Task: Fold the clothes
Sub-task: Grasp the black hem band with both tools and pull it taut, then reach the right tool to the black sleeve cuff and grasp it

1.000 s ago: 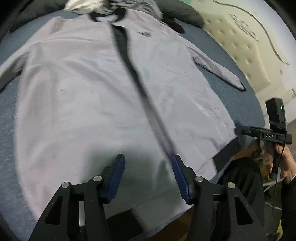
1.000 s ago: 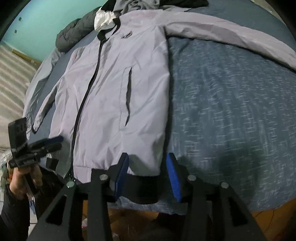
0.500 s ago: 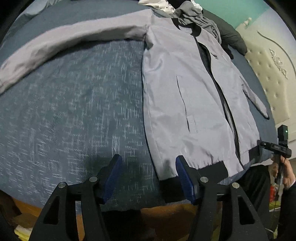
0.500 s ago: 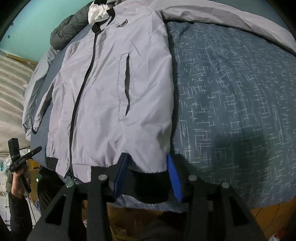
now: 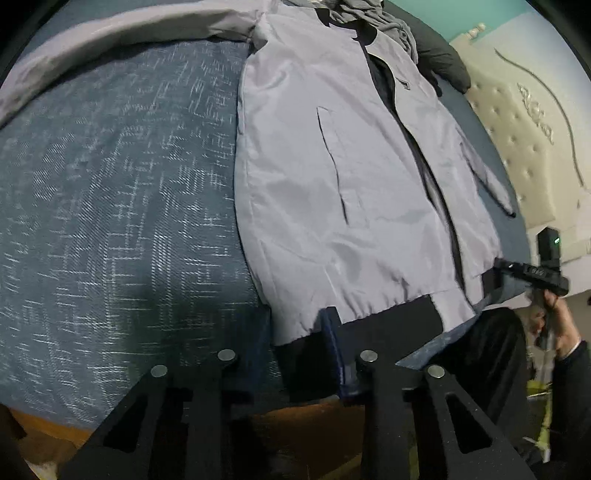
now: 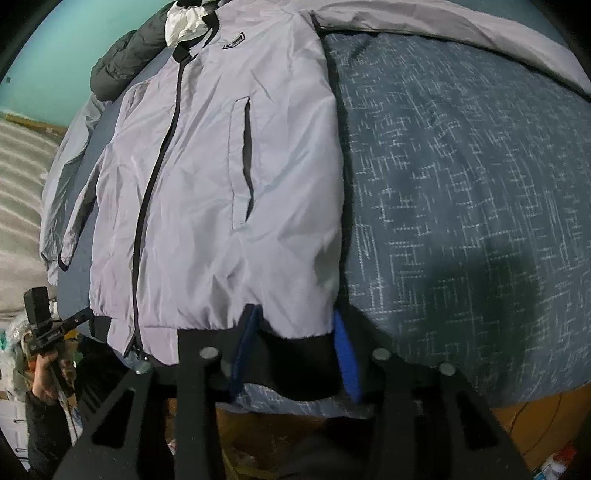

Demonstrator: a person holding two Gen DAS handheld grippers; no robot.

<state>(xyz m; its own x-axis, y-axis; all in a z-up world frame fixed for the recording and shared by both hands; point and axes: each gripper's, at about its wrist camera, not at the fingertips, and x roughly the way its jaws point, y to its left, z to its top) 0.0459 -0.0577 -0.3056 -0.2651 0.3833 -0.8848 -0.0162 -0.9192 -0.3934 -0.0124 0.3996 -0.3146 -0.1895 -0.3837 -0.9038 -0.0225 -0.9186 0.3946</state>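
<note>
A light grey zip jacket (image 5: 332, 192) (image 6: 207, 206) lies face up on a blue bedspread (image 5: 122, 206), with its sleeves spread out. Its black hem (image 5: 391, 325) hangs over the near bed edge. My left gripper (image 5: 299, 343) is at the hem's left corner. Its jaws are closing, and the pads pinch the black band. My right gripper (image 6: 295, 354) straddles the hem's right corner (image 6: 295, 362). Its jaws are closing too, with the band between the blue pads (image 6: 345, 354), and a gap shows. Each gripper also appears in the other view: the right gripper (image 5: 532, 273) and the left gripper (image 6: 48, 325).
A dark padded coat (image 6: 122, 62) and other bunched clothes (image 5: 384, 22) lie at the jacket's collar. A tufted cream headboard (image 5: 517, 122) stands at the right and a teal wall (image 6: 74, 40) behind. The wooden bed frame (image 5: 306, 435) runs under the grippers. A hand (image 5: 557, 325) holds the right gripper.
My left gripper swung from the jacket's middle to its lower left corner, and its jaws narrowed onto the hem. The right gripper stayed at the right corner and its jaws narrowed.
</note>
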